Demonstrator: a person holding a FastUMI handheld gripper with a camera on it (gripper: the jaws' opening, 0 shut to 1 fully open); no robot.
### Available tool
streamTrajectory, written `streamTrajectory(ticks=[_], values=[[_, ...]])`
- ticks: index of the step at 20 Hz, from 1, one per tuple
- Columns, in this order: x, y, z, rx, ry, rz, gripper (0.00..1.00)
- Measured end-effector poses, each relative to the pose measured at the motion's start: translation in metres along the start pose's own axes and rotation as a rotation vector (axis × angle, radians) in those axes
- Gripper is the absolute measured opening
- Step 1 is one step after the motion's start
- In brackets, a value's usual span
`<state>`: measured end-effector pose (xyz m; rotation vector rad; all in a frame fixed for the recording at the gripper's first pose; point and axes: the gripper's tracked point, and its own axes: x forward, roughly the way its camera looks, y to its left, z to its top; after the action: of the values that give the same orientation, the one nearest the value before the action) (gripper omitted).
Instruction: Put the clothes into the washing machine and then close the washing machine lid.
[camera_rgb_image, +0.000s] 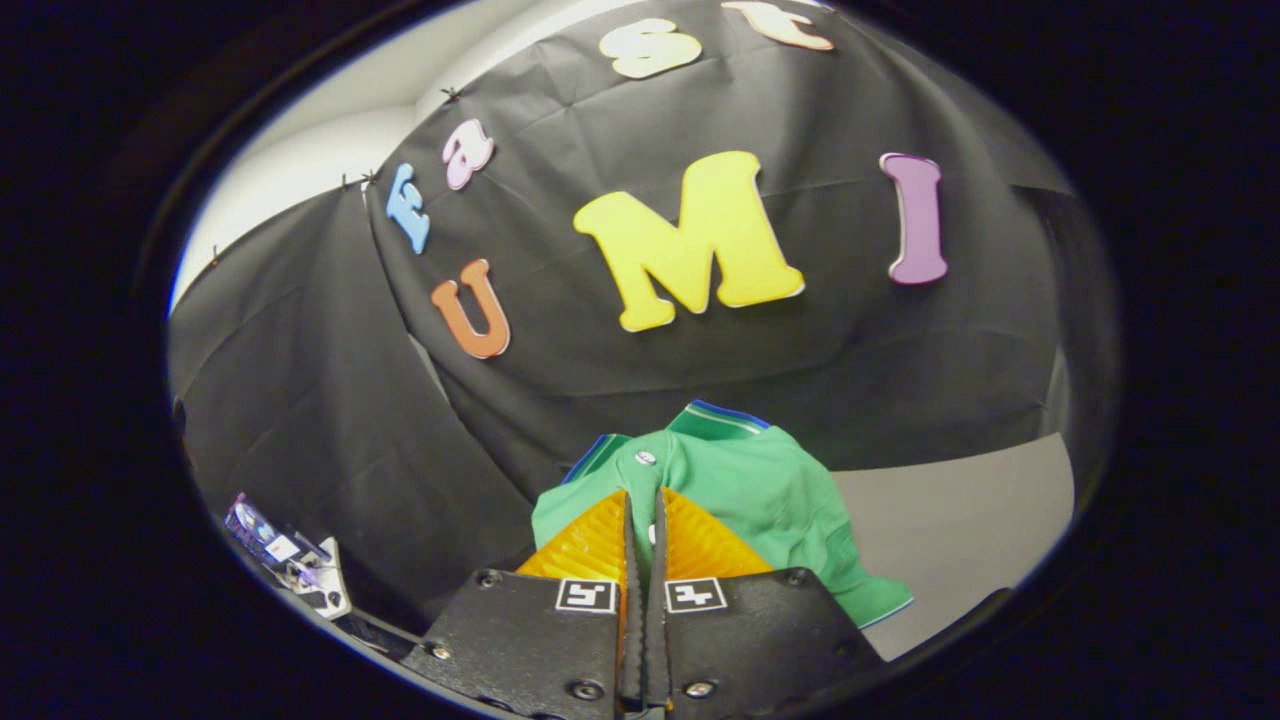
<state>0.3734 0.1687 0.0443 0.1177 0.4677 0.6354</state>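
The gripper (643, 520) is closed, its two fingers pinching a fold of the green polo shirt (745, 485), which hangs lifted in front of the black cloth wall (300, 400) and above a grey surface (960, 520). So the garment is picked up; loading it and closing the lid look still to come. No washing machine can be made out, so its contents cannot be told.
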Motion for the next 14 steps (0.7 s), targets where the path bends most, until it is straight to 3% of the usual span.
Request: streamTrajectory(ticks=[8,14], values=[[0.058,0.052,-0.009,-0.037,0.042,0.083,0.05],[0.106,0.058,-0.032,0.020,0.083,0.051,0.05]])
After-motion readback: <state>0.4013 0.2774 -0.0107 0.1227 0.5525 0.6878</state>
